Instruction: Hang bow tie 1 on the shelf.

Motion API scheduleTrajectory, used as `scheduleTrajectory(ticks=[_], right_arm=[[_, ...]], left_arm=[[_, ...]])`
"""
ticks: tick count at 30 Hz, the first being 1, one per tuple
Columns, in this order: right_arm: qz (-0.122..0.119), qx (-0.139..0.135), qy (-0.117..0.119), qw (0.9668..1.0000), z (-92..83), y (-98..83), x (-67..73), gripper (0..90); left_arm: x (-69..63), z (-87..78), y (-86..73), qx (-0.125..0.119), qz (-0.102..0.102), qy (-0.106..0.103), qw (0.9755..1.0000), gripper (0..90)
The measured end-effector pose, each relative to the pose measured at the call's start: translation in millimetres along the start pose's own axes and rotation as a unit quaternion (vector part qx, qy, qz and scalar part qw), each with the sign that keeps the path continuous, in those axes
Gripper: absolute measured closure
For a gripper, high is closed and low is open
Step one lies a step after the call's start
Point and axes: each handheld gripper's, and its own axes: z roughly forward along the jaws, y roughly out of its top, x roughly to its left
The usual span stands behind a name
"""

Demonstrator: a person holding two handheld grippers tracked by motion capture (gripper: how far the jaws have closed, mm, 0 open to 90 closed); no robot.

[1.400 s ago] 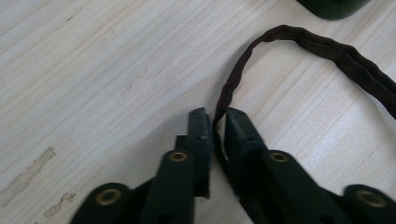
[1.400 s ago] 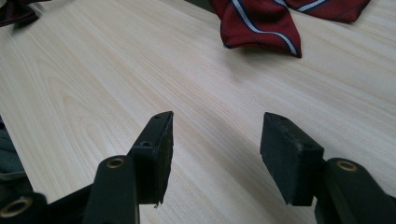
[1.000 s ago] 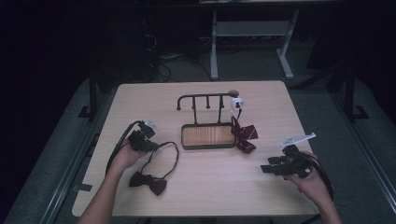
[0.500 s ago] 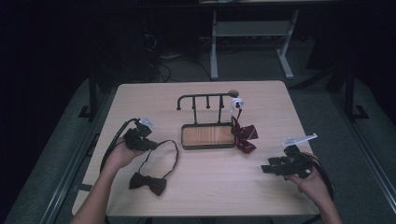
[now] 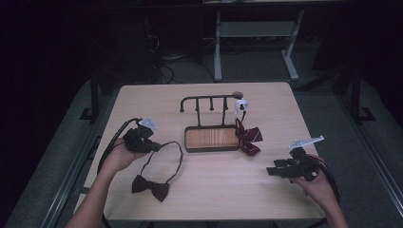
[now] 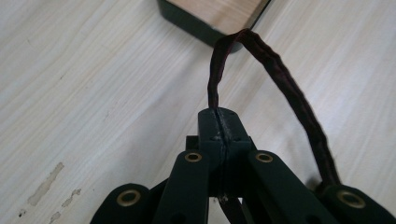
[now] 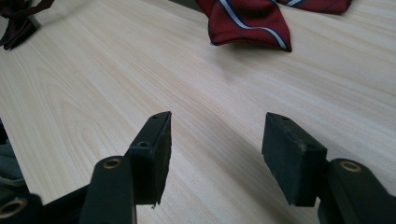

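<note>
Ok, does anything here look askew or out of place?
Mildly. The striped red bow tie droops from the rack half onto the table. The dark bow tie lies flat, its strap pinched in the left gripper.

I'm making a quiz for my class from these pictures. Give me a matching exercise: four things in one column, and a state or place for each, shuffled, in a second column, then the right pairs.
Things:
1. left gripper
2. right gripper
3. dark bow tie
4. striped red tie

States or places:
A. hangs from the rack's right end, its lower part lying on the table beside the tray
B. jaws open, nothing between them
C. lies on the table near its front edge, strap looping up
D. jaws shut on a dark strap

Pairs: 1-D, 2-B, 3-C, 4-A
</note>
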Motion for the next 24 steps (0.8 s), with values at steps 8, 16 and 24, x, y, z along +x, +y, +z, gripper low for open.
scheduleTrajectory(ticks=[8, 16, 24], right_arm=[[-0.002, 0.000, 0.000, 1.0000, -0.1, -0.1, 0.3, 42.3], [-0.002, -0.001, 0.000, 1.0000, -0.8, -0.2, 0.3, 42.3], [-0.002, -0.002, 0.000, 1.0000, -1.9, -0.2, 0.7, 42.3]], left_arm=[[-8.0, -18.4, 7.7, -0.014, 0.016, 0.007, 0.9997, 89.5], [-15.2, -33.6, 17.8, -0.026, 0.037, 0.015, 0.9988, 89.6], [-19.5, -43.9, 27.9, -0.024, 0.051, 0.022, 0.9982, 89.6]])
